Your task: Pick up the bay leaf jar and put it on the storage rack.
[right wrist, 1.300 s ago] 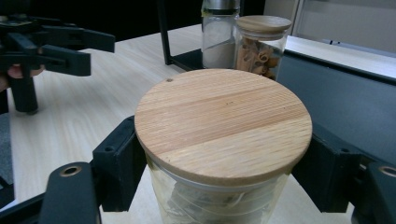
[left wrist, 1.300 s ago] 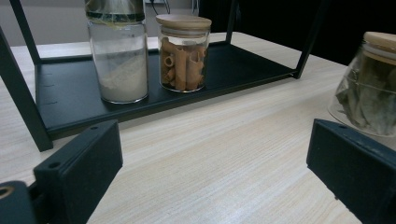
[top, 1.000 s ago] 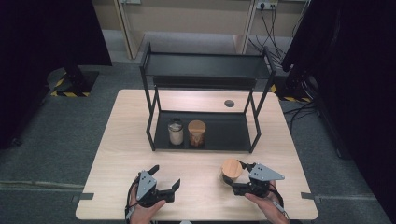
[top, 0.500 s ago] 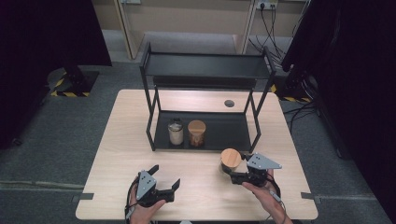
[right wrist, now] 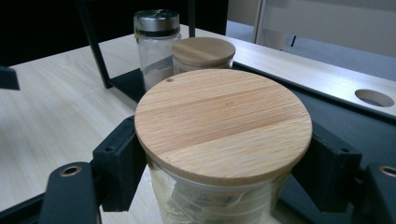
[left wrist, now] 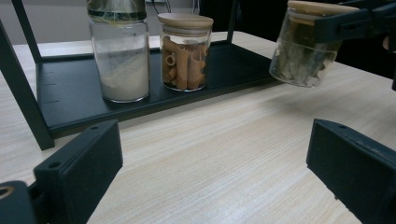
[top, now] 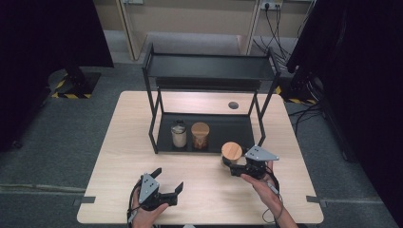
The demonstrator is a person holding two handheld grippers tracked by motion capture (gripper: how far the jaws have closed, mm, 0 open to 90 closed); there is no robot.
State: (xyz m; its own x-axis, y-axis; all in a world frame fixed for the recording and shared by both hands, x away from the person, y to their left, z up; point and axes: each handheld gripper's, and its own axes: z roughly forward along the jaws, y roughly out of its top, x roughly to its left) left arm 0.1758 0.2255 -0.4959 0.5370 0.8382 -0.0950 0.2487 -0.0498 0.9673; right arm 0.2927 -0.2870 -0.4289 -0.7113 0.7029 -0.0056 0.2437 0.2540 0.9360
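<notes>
Round glass jar [top: 231, 153] w/ flat pale wood lid, leafy greenish stuff inside, tilted, off the tabletop at lower right of centre, just in front of black metal rack [top: 209, 76]. Right gripper [top: 236, 166] clamped on its sides below the lid. Left gripper [top: 167, 182], lower left, jaws apart, nothing in them, over light woodgrain table [top: 119, 142].

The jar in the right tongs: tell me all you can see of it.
The jar is clear glass with a flat round wooden lid and holds pale greenish leaves. The right tongs are shut on it just under the lid, one jaw on each side. It hangs slightly tilted, clear of the table, close by the front edge of the rack.
</notes>
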